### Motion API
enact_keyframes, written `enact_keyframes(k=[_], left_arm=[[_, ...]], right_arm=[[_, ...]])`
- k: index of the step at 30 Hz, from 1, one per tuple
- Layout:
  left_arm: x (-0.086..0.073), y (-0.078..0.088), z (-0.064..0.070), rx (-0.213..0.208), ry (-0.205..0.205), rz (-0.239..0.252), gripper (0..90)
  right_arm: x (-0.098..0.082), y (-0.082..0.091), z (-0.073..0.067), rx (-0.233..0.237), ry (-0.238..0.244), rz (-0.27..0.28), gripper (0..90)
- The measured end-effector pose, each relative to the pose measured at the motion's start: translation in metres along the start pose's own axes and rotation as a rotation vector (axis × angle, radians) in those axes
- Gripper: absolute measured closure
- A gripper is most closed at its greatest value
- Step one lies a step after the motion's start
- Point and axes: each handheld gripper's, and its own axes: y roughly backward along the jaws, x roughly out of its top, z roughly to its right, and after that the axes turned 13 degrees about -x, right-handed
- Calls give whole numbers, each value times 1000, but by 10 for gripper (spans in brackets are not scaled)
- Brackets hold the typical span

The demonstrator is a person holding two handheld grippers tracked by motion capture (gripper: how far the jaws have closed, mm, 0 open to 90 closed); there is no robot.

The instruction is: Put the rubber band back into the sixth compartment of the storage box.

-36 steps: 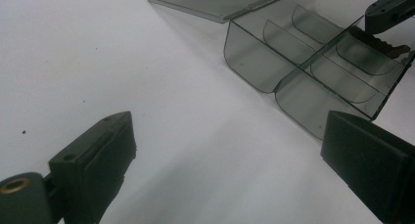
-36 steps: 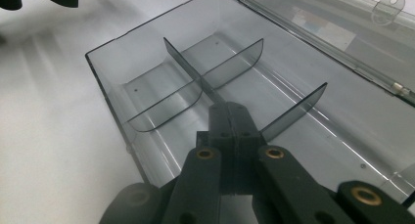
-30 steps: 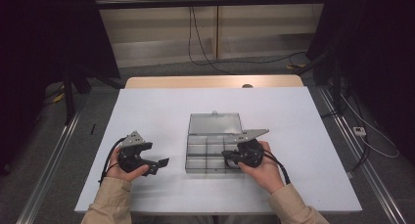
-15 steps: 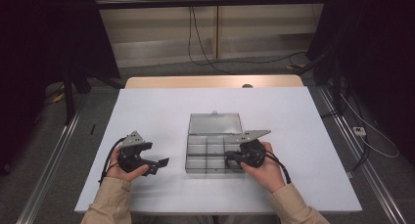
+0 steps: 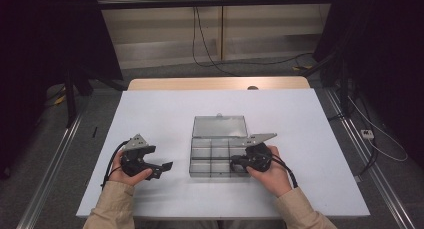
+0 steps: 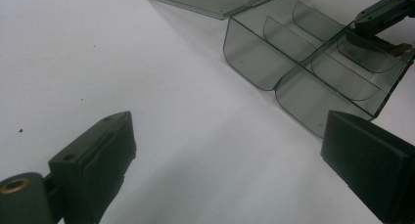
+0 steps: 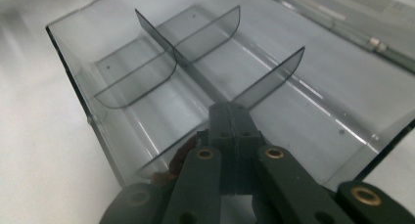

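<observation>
A clear plastic compartment box (image 5: 192, 160) lies open near the middle of the white table (image 5: 300, 119), its lid (image 5: 219, 126) folded flat behind it. My right gripper (image 5: 234, 164) is shut, its tip inside the box's front right part. In the right gripper view the closed jaws (image 7: 232, 109) meet the end of a thin divider (image 7: 274, 72); I cannot tell whether they pinch it. Something small and brown (image 7: 169, 168) is partly hidden under them. My left gripper (image 5: 162, 170) rests open on the table left of the box (image 6: 254, 57), nothing between its pads (image 6: 105, 150).
The box's compartments look bare. A wooden edge (image 5: 215, 83) runs behind the table. Cables (image 5: 210, 49) lie on the floor beyond, and metal rails (image 5: 55, 154) flank both sides. The table's near edge sits just past my sleeves (image 5: 115, 204).
</observation>
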Motion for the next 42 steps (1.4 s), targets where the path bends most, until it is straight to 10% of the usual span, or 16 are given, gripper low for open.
enact_keyframes(k=[16, 42], left_arm=[[1, 0, 0, -3, -1, 8, 60], [34, -21, 5, -28, 8, 2, 60]], right_arm=[[0, 8, 5, 8, -36, 40, 899], [14, 29, 28, -88, -119, 137, 432]])
